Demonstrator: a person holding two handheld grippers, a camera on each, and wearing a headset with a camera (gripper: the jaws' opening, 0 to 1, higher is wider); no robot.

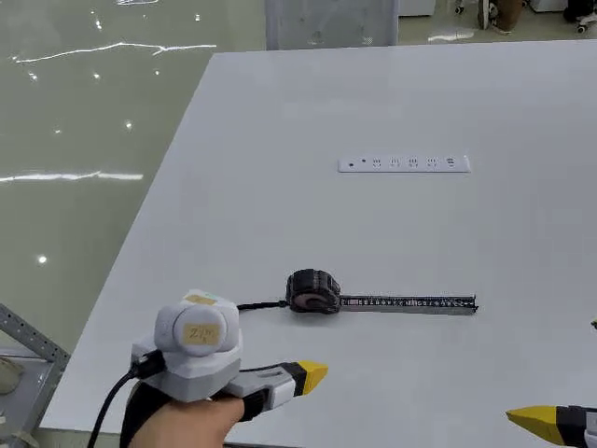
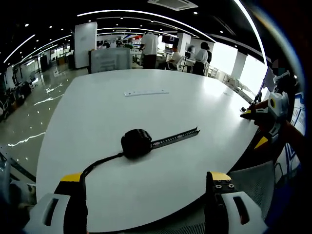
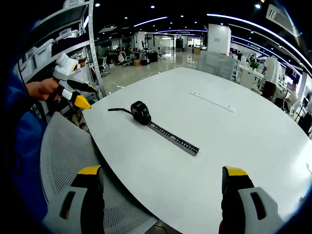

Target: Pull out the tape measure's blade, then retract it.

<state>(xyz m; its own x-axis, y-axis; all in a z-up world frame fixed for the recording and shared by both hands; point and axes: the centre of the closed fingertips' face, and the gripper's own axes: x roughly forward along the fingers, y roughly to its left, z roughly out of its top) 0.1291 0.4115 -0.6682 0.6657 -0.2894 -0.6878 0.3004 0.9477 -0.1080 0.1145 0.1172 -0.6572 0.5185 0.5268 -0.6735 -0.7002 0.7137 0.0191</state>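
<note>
A black tape measure (image 1: 312,291) lies on the white table (image 1: 373,103), near its front edge. Its blade (image 1: 410,302) is drawn out flat to the right, and a black strap (image 1: 261,305) trails off the case to the left. My left gripper (image 1: 311,376) hovers in front of the case, off the table's edge, jaws open and holding nothing. The left gripper view shows the case (image 2: 136,143) and blade (image 2: 175,138) ahead of the left gripper (image 2: 146,178). My right gripper (image 1: 536,420) is low at the right, open, with the blade (image 3: 173,139) ahead of it (image 3: 163,170).
A white power strip (image 1: 404,163) lies further back on the table. A grey mesh chair (image 3: 63,146) stands at the table's near edge. Shelving (image 3: 73,29) with boxes is off to the left. Several people stand far behind the table (image 2: 151,46).
</note>
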